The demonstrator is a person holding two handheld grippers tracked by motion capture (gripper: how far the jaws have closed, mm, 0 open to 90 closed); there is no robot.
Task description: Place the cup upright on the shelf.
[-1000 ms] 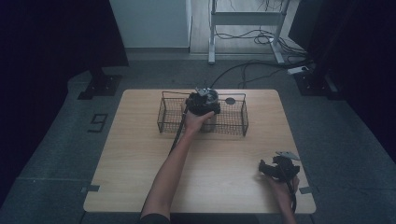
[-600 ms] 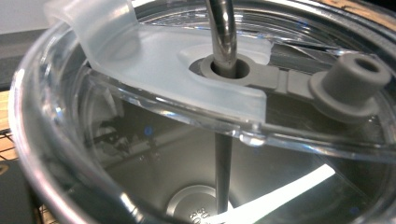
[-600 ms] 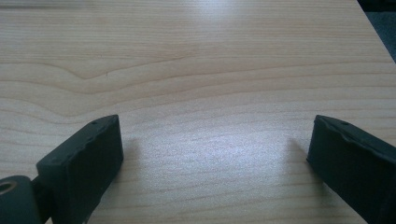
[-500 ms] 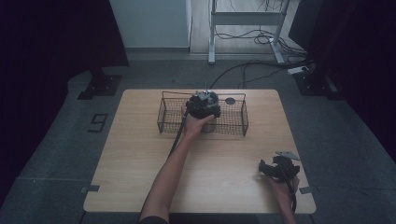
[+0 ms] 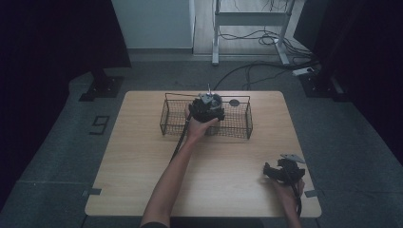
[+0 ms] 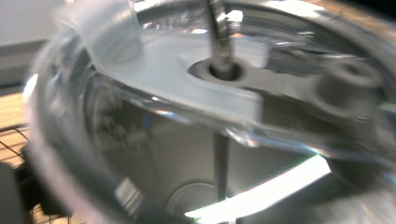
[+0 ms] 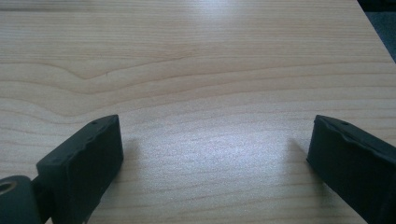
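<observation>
**Left gripper over the wire basket, its grip unclear**

The left gripper (image 5: 207,108) sits over the wire basket (image 5: 171,124) at the far middle of the table (image 5: 142,180), with a thin metal rod (image 5: 208,88) rising just beyond it. In the left gripper view a blurred clear container (image 6: 154,84) with a metal stem presses close to the lens, hiding the jaws, so whether they clasp it cannot be told. A small dark disc (image 5: 234,102) lies at the basket's far rim.

The right gripper (image 7: 212,154) rests at the near right corner, jaws spread wide over bare wood.

The pale wooden table stands on grey floor; cables (image 5: 266,38) trail beneath a far desk frame.
</observation>
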